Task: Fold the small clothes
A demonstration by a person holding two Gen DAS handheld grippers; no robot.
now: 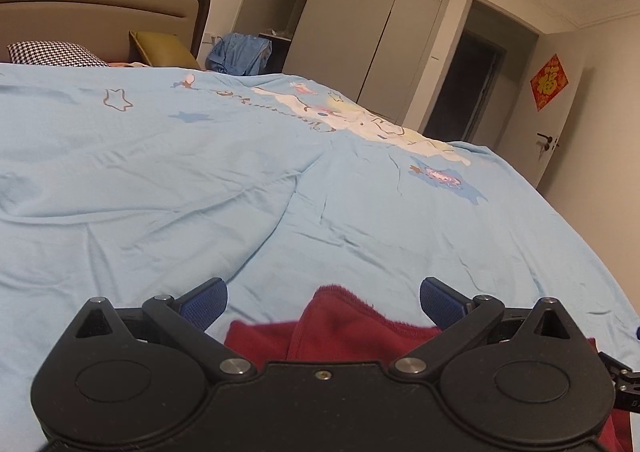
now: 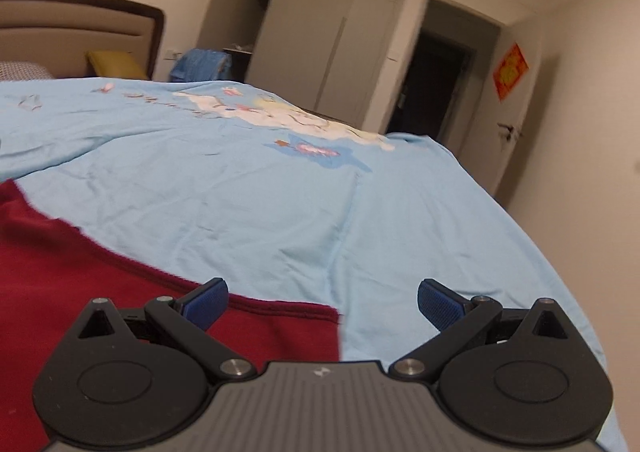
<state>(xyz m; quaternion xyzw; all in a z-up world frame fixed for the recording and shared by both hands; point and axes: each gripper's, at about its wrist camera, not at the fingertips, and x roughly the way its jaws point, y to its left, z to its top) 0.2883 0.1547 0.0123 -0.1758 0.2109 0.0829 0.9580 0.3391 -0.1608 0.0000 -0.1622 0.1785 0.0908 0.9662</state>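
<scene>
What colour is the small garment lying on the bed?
Dark red. The garment shows best in the right wrist view, spread flat on the light blue bedcover.

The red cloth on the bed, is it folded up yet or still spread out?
Partly folded. The red cloth shows one layer lapped over another, while most lies flat across the blue bedspread.

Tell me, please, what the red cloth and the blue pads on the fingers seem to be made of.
The red cloth looks like soft fleece or terry: matte, with a fuzzy nap and a stitched hem along its edge. The blue pads on the fingers look like textured rubber or a similar grippy plastic, judging by their fine dotted grid; the exact material cannot be told.
</scene>
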